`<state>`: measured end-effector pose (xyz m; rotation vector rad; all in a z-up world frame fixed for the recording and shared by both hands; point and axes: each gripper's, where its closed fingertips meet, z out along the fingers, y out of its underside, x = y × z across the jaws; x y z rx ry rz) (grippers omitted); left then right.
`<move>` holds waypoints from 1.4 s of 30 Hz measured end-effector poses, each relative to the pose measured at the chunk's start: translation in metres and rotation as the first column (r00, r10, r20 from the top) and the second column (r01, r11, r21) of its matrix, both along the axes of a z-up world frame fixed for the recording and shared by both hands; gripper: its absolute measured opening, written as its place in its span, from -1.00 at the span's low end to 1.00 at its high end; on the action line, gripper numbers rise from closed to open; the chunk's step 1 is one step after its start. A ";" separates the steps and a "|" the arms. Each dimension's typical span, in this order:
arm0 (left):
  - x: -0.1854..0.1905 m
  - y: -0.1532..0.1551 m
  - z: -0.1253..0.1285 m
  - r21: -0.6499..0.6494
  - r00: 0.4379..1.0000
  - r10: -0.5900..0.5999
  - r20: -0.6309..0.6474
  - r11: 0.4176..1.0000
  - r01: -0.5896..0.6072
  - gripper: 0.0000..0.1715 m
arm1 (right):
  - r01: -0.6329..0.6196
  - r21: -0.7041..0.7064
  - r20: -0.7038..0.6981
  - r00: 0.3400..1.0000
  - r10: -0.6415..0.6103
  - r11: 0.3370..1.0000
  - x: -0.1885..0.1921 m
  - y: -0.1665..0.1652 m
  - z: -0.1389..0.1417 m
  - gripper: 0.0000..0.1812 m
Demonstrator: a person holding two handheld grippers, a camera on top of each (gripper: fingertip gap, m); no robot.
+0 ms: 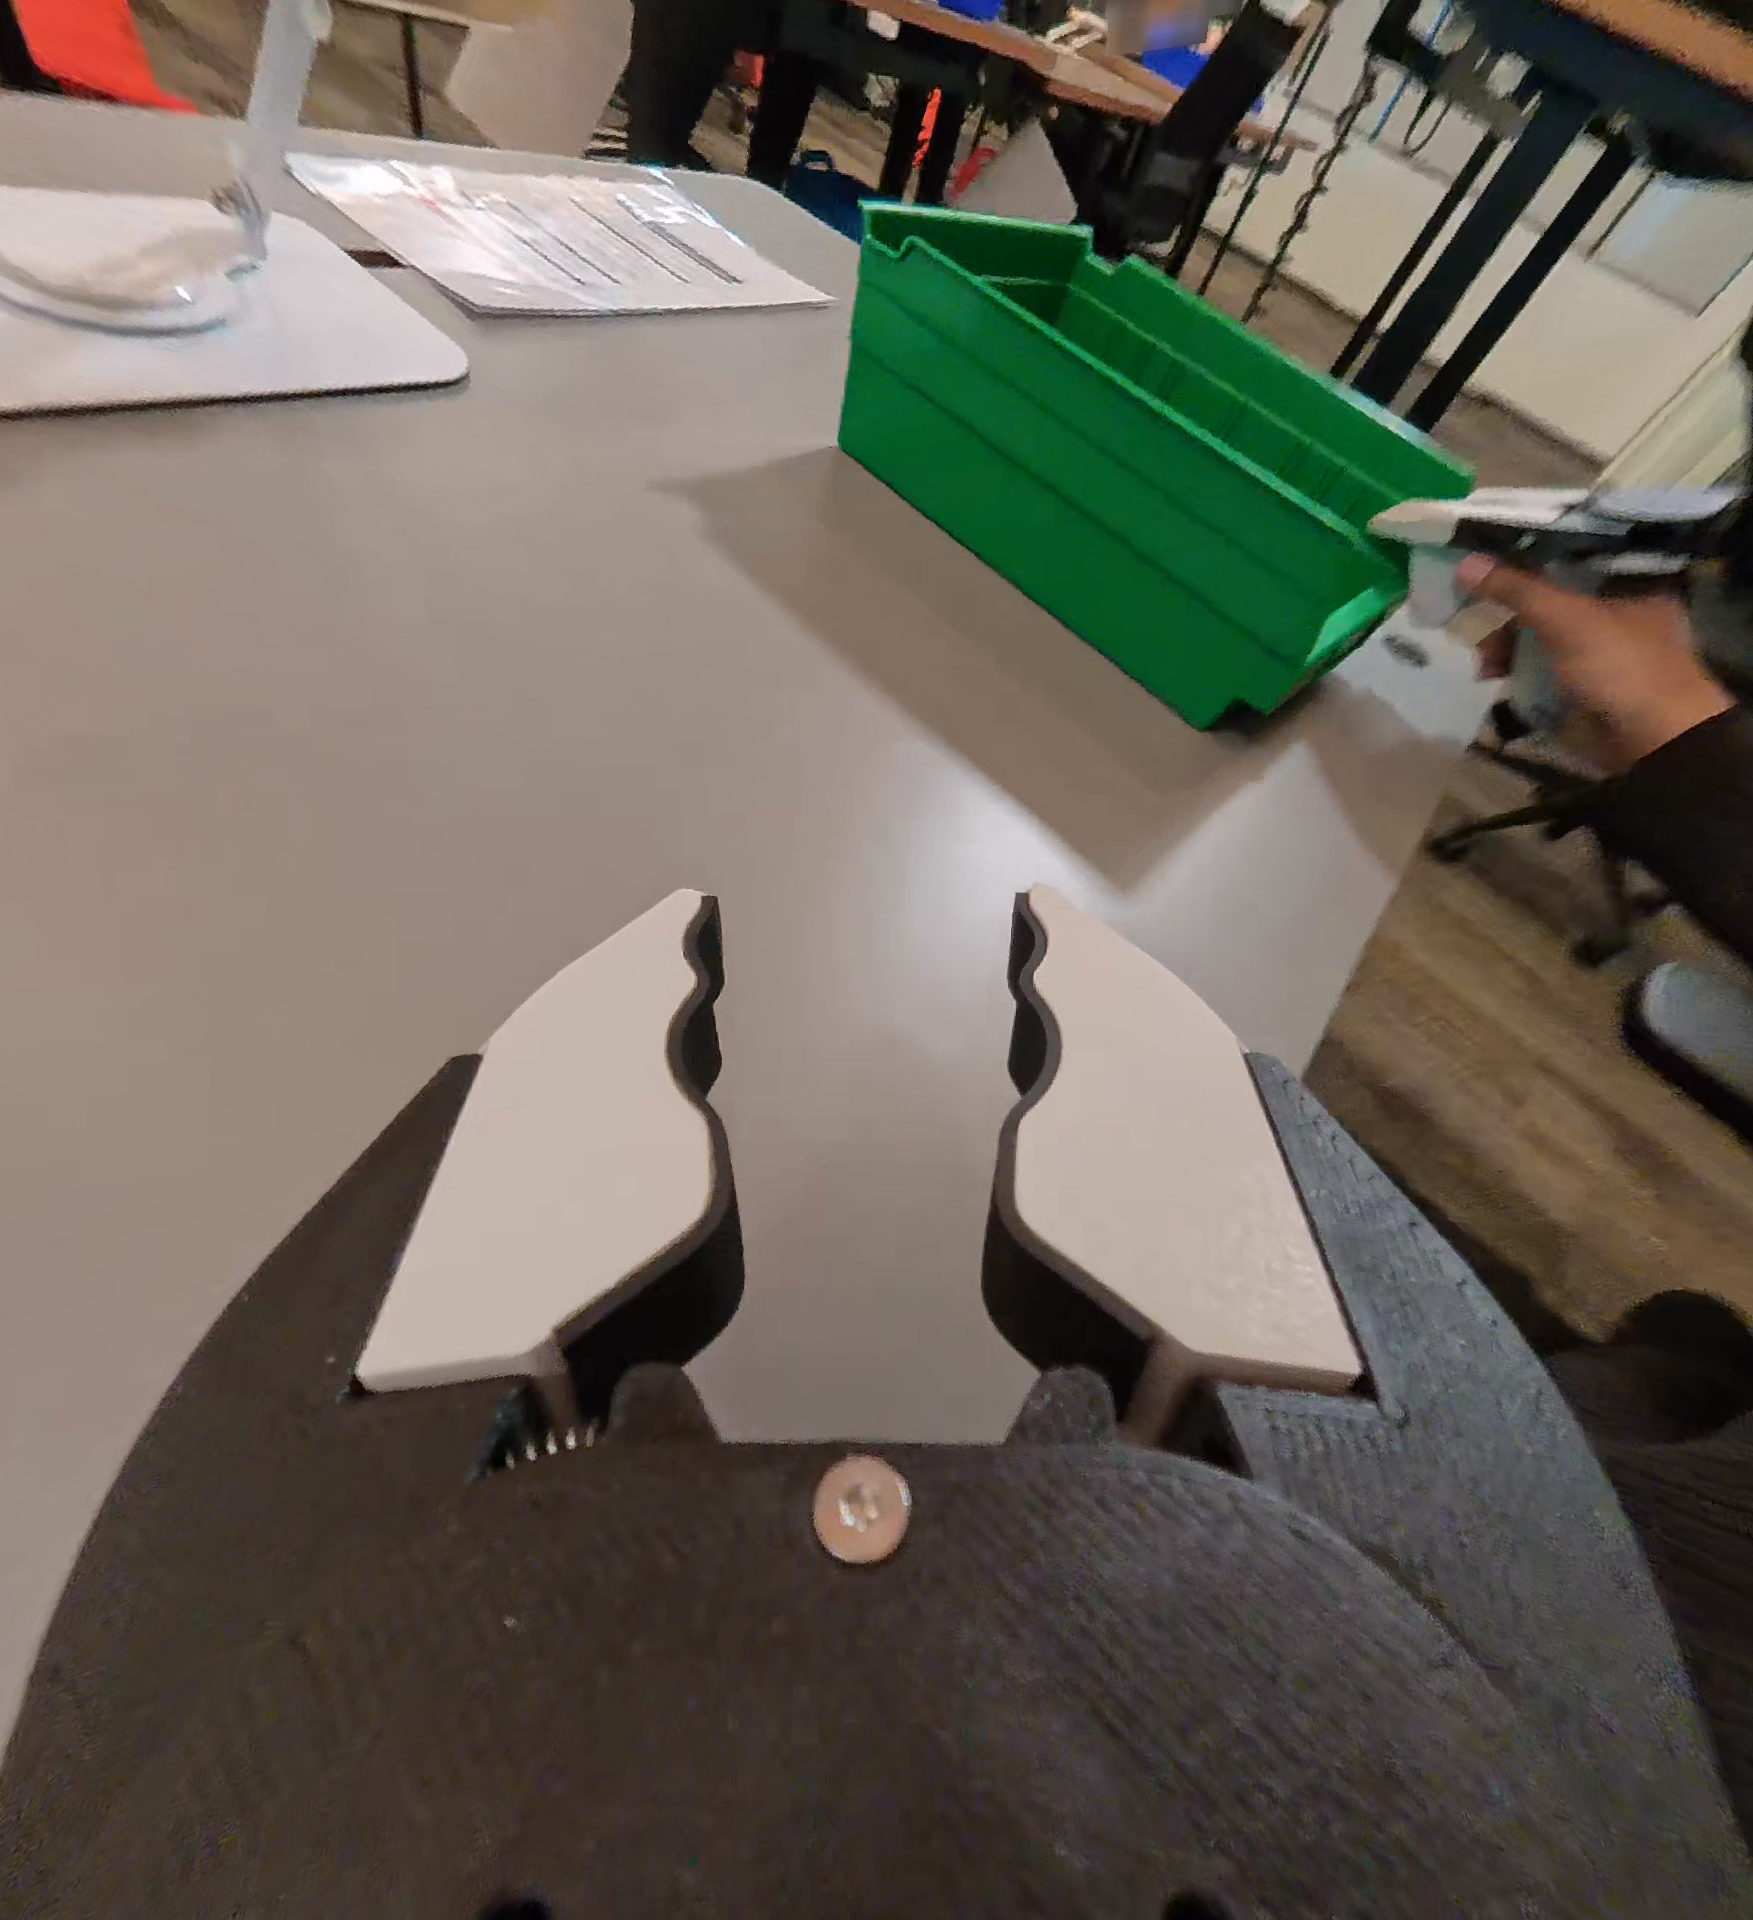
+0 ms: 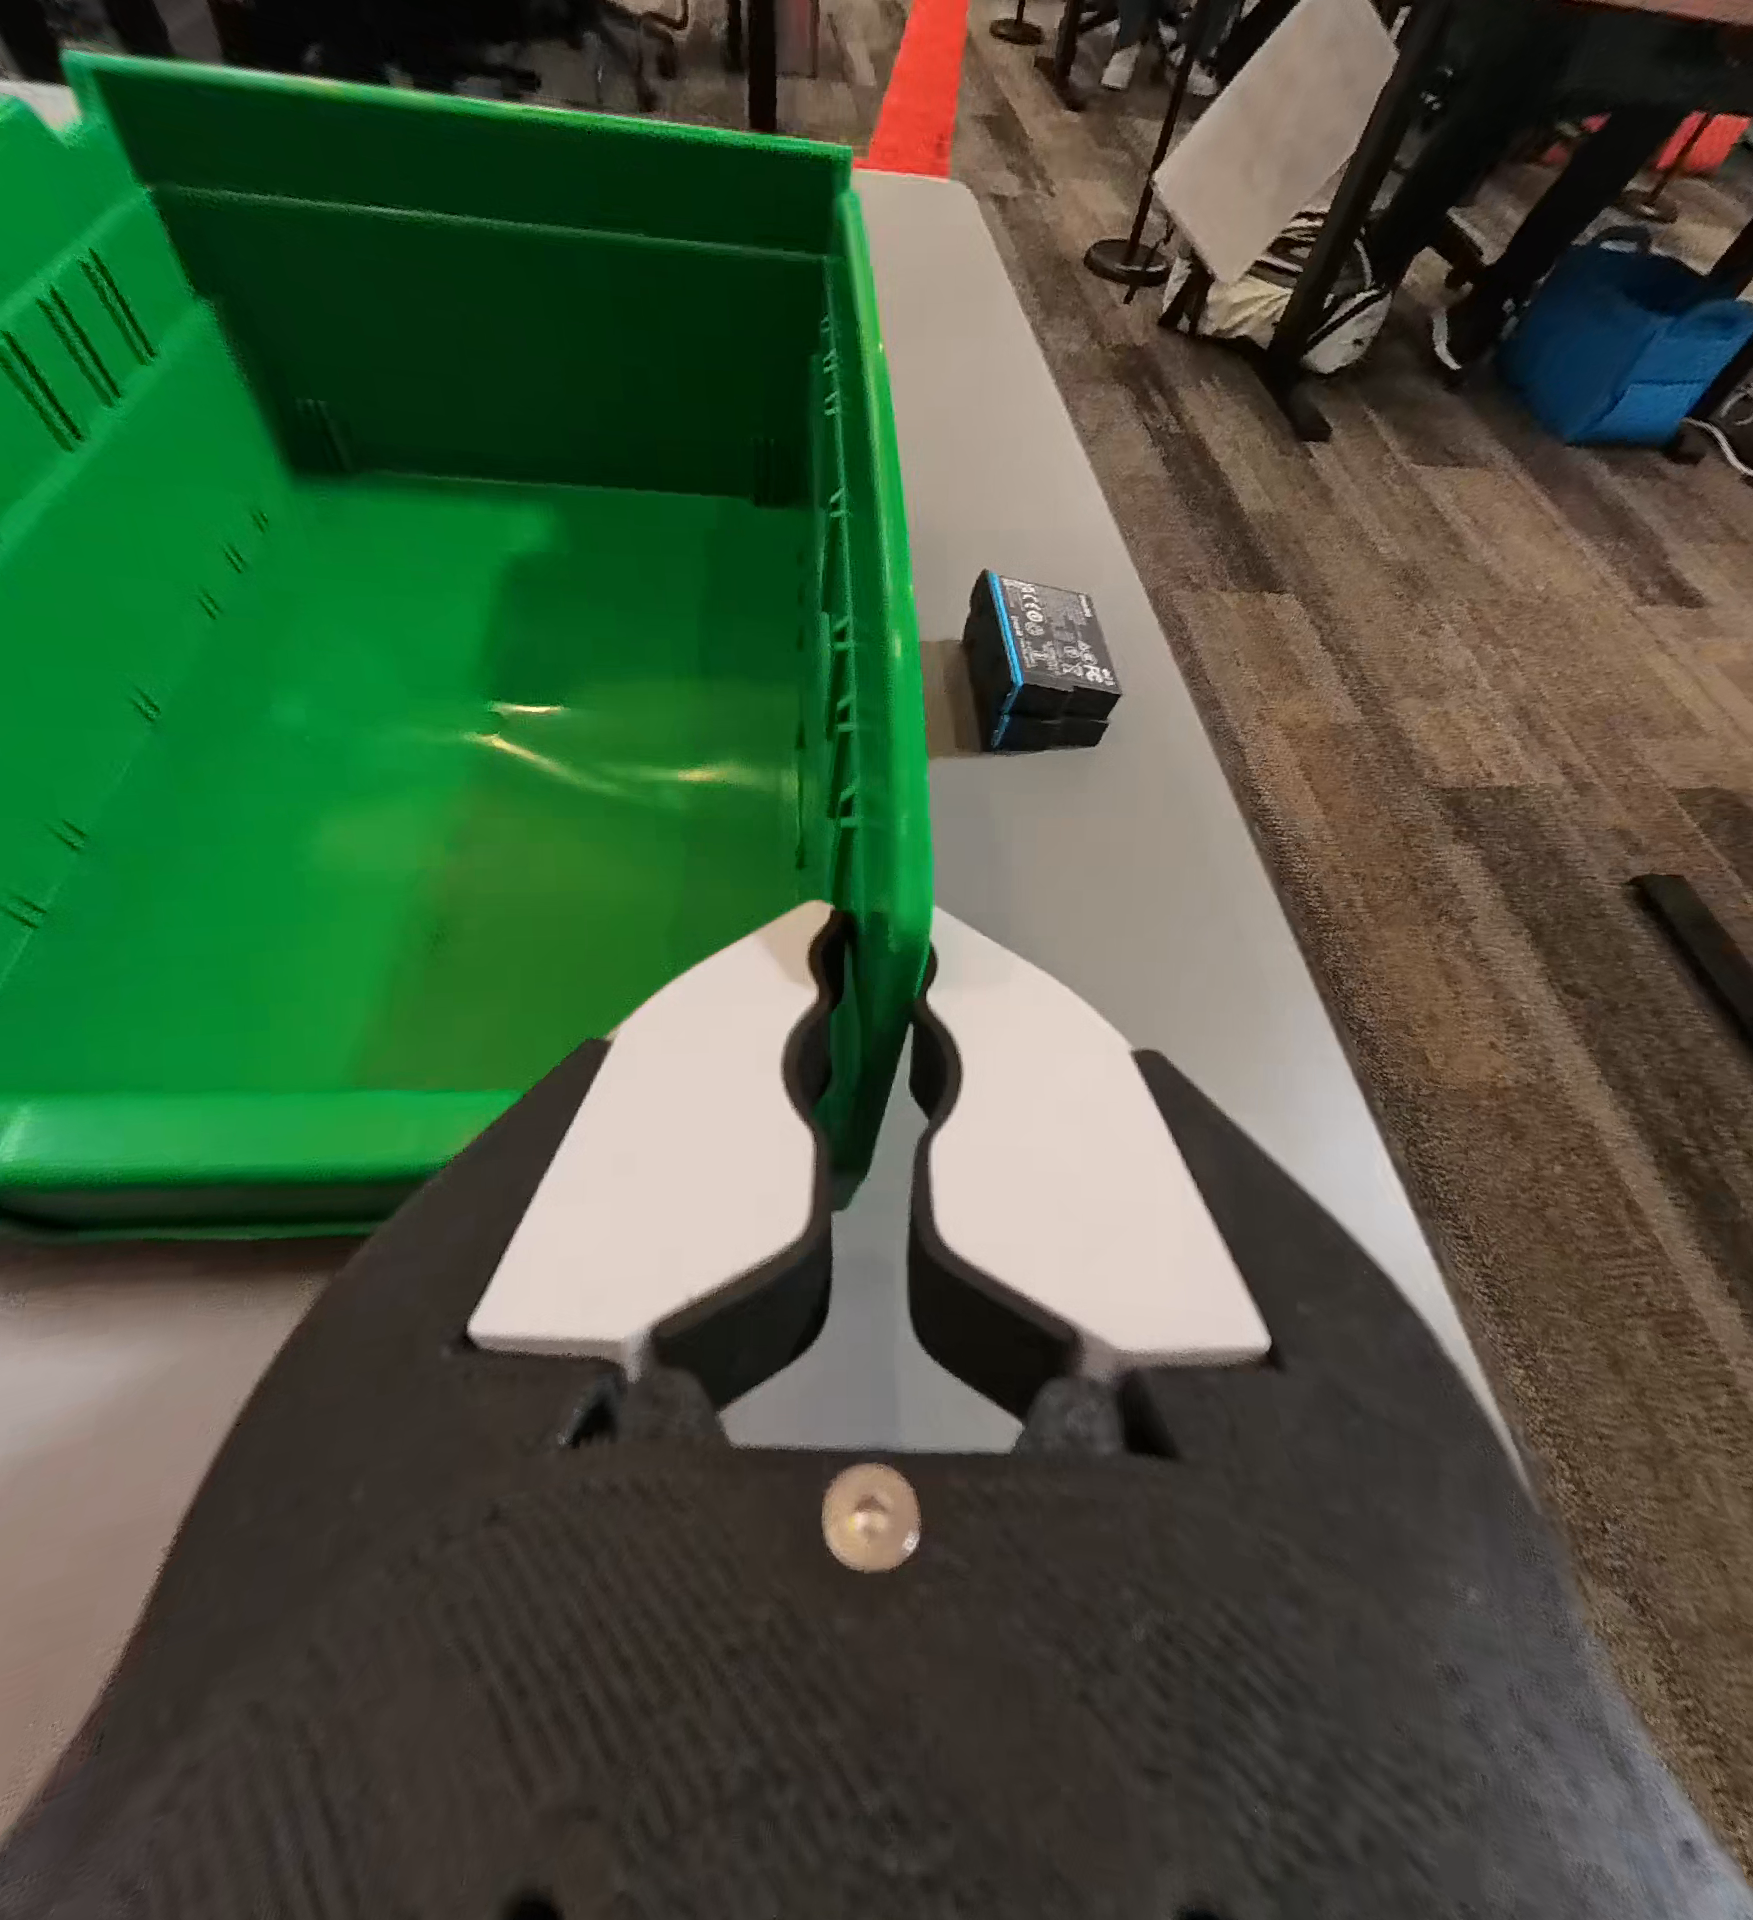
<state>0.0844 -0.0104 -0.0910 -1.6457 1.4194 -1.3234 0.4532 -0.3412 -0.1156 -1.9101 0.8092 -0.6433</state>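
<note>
- Grey worktop [image 1: 384, 675] runs under both views, with wood-patterned floor [image 2: 1474, 727] off its right edge and dark table legs and a blue bag [image 2: 1620, 343] farther back.
- Left tongs [image 1: 864, 904] hover above bare worktop with their fingers apart and nothing between them.
- Ahead and to the right of the left tongs sits a green plastic bin [image 1: 1090, 468], well apart from them.
- Ahead and to the left of the left tongs lie a white mat [image 1: 228, 343] and a printed sheet [image 1: 560, 239]; a clear plastic spoon [image 1: 72, 281] rests on the mat.
- Right tongs [image 2: 877, 925] are clamped on the bin's right side wall [image 2: 867, 623], near its front corner, one finger inside the bin and one outside.
- In the left wrist view these tongs show at the far right against the bin's end, held by a person's hand [image 1: 1599, 644] in a dark sleeve.
- Nothing lies on the part of the bin's floor that shows ahead and to the left of the right tongs.
- Two small black batteries [image 2: 1043, 665] with blue edges, stacked, lie on the worktop ahead of the right tongs, just beside the bin's outer wall.
</note>
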 end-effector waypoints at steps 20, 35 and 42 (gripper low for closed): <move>-0.002 0.009 -0.007 -0.075 1.000 -0.017 -0.024 0.997 0.015 -0.40 | 0.127 -0.039 0.127 0.984 -0.121 0.991 -0.004 -0.021 0.038 -0.47; -0.036 0.064 0.058 -0.037 0.936 0.275 0.219 0.961 -0.274 -0.32 | -0.515 0.440 0.021 0.825 0.565 0.736 -0.244 0.218 0.079 -0.42; -0.104 0.154 0.063 0.308 0.749 0.619 0.235 0.684 -0.662 -0.32 | -0.610 0.287 0.086 0.785 0.614 0.739 -0.256 0.237 0.059 -0.46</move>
